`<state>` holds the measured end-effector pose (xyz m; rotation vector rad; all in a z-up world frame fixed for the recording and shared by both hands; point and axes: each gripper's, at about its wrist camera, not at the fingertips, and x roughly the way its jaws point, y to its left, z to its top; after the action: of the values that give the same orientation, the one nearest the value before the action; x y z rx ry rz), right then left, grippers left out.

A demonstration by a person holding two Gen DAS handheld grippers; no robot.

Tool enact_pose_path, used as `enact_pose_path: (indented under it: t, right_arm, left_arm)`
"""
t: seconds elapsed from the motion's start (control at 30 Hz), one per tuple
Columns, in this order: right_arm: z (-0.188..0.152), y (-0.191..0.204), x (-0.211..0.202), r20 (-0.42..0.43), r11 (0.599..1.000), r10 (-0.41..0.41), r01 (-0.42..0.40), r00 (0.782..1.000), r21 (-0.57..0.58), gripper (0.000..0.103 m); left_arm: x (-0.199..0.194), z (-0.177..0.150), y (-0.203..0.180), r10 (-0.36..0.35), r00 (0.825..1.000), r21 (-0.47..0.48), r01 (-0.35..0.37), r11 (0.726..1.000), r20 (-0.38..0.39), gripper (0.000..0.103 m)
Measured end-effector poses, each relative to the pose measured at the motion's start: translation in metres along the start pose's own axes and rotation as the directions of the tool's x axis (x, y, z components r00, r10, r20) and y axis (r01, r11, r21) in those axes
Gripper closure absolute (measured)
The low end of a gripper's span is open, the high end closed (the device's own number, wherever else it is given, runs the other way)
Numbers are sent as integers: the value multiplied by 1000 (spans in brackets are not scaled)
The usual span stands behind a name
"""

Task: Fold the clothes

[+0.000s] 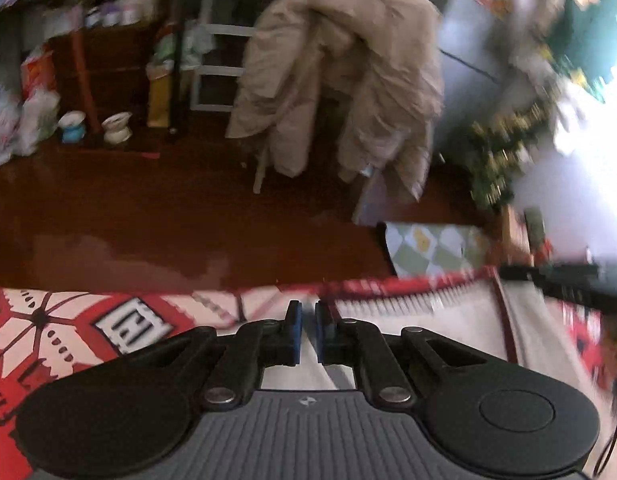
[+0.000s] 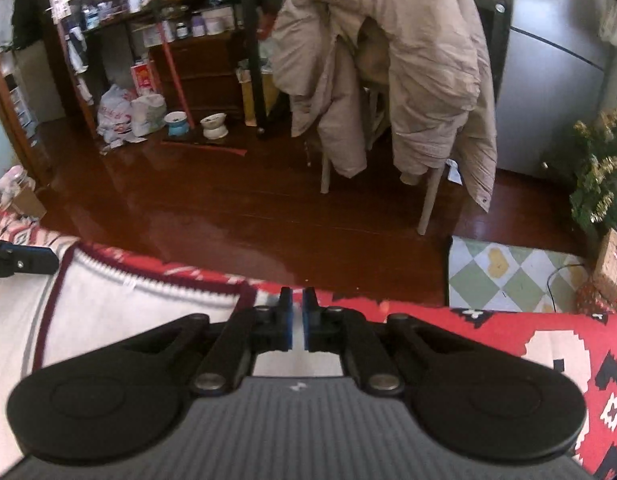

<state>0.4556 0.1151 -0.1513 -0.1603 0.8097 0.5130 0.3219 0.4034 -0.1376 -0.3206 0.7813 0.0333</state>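
Closest to you, your left hand-held gripper has its blue pads nearly together, just a thin slit between them, and from its camera you can't tell whether any cloth is pinched in there. Same story with your right hand-held gripper: jaws narrow, almost touching, nothing clearly caught between them.

Right under both sits the thing you're folding, a cream garment with a dark maroon trim and a ribbed edge. It's lying flat on a red-and-white patterned blanket, near the blanket's far edge. The right gripper hovers at the garment's right corner, where the maroon border turns. The left gripper is over the garment's other end, by the ribbed edge. In the right camera you can spot the tip of the left gripper poking in at the far left.

Past the blanket it's glossy dark wooden floor, with a green-and-white checked mat off to the right. Further back there's a chair with a beige padded coat draped over it. Left of that are two small pet bowls on the floor, some plastic bags, and a cluttered dark shelf unit. A tinsel-covered little tree stands at the right, by a grey fridge. The left view is pretty blurry.
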Motion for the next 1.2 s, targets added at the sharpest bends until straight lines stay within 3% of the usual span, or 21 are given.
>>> enact_pose_path:
  t: [0.13, 0.27, 0.57, 0.67, 0.8, 1.1, 1.2]
  right_arm:
    - [14, -9, -9, 34, 997, 8, -11, 999, 82, 93]
    - [18, -10, -40, 44, 998, 55, -57, 998, 41, 93]
    - [-47, 0, -98, -59, 992, 80, -86, 995, -95, 93]
    - [-66, -1, -96, -84, 991, 66, -76, 994, -115, 94]
    - [-76, -4, -87, -79, 992, 49, -57, 996, -113, 96]
    - [-39, -26, -45, -20, 999, 21, -22, 1000, -36, 97]
    - [-34, -33, -42, -11, 999, 36, -36, 999, 9, 97]
  left_arm:
    - [-9, 18, 14, 44, 999, -53, -42, 998, 30, 94]
    - [-36, 18, 20, 8, 1000, -48, -7, 999, 14, 94]
    - [-66, -40, 12, -20, 993, 80, 30, 996, -116, 94]
    - [-58, -50, 9, 7, 994, 118, 6, 993, -111, 98]
    - [-45, -38, 16, 19, 997, 107, -11, 994, -77, 100]
    - [-16, -9, 21, 16, 1000, 130, -13, 991, -23, 100]
    - [-17, -3, 33, 12, 1000, 54, -11, 998, -21, 100]
